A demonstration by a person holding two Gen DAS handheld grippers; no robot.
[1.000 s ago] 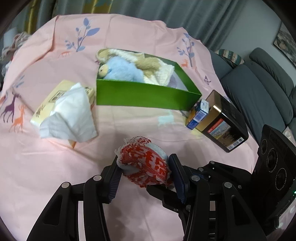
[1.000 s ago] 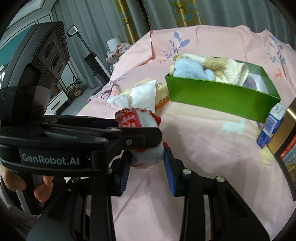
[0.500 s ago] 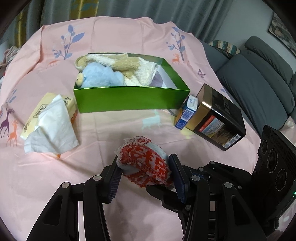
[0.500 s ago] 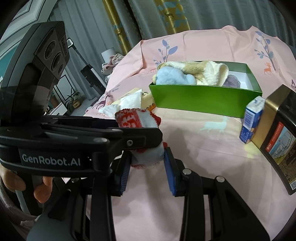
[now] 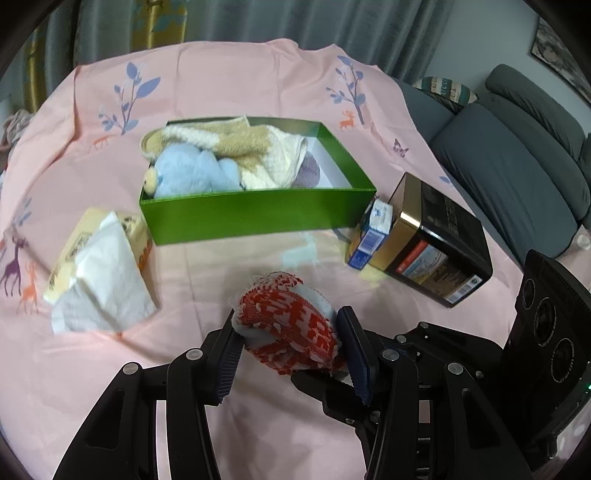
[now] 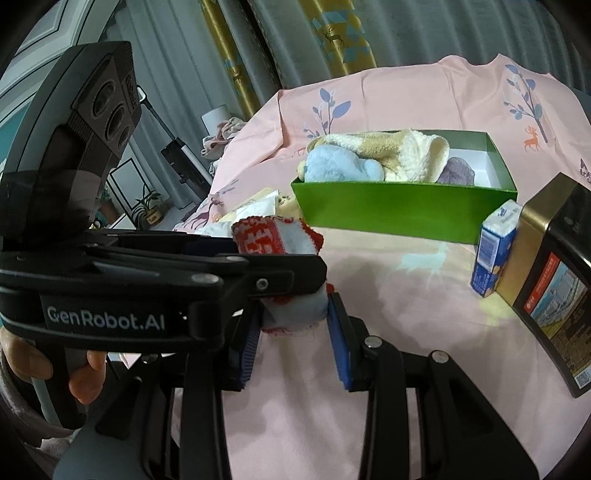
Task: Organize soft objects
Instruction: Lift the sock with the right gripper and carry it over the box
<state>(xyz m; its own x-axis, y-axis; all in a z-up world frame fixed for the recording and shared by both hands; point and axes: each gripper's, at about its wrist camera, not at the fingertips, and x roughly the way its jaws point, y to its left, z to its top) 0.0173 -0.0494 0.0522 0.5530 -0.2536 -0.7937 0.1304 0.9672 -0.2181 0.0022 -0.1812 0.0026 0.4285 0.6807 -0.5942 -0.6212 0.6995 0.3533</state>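
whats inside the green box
The green box holds a blue plush toy, a cream and tan fluffy towel and something purple, with bare white floor at its right end. Anything beneath them is hidden.

This is looking like a home living room. A grey cushioned sofa (image 5: 517, 155) is sitting off to the right beyond the left gripper, with a framed picture (image 5: 561, 48) hanging on the wall above it. Grey and gold deer-print curtains (image 6: 332, 33) are hanging ahead of the right gripper, and a small potted plant (image 6: 149, 210) is standing on the floor to its left.
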